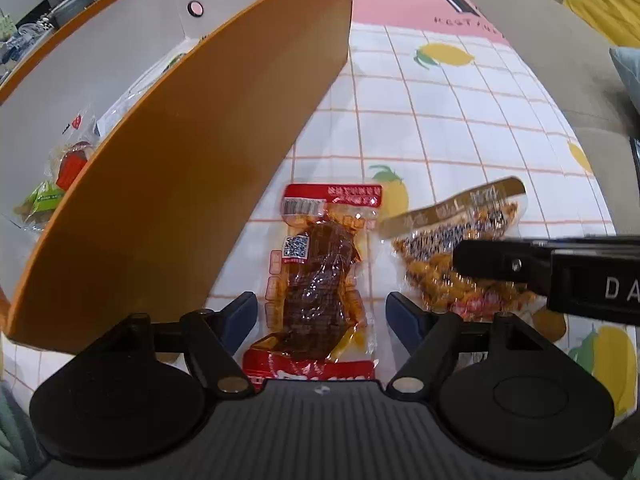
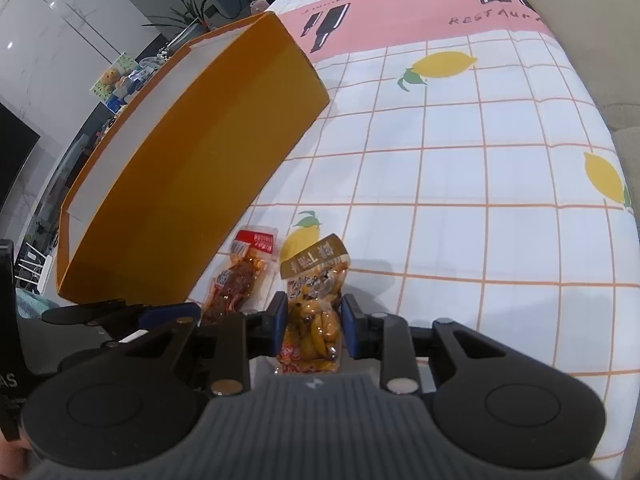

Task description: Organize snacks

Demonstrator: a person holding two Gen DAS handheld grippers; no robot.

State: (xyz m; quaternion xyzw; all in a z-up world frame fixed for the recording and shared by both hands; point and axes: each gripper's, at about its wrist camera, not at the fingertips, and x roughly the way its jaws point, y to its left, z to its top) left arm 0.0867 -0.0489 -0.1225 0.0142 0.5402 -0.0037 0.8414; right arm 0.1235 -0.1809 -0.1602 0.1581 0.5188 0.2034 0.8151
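Left gripper (image 1: 320, 312) wide open straddling red snack pack (image 1: 316, 276); right gripper (image 2: 314, 320) clamped gold-topped snack pack (image 2: 314, 312); orange box (image 1: 168, 184) at 10 o'clock.

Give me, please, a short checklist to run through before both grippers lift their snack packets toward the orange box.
1. Left gripper straddles the red packet of dark meat: ok, fingers open either side.
2. Left gripper closed on it: not ok, gaps show on both sides.
3. Right gripper around the gold-topped packet: ok, the pads sit close at its sides; firm grip cannot tell.
4. Both packets lie apart on the lemon tablecloth: ok.
5. Orange box open with room: ok, a few snacks lie at one end.
6. Grippers clear of each other: cannot tell; they sit close.
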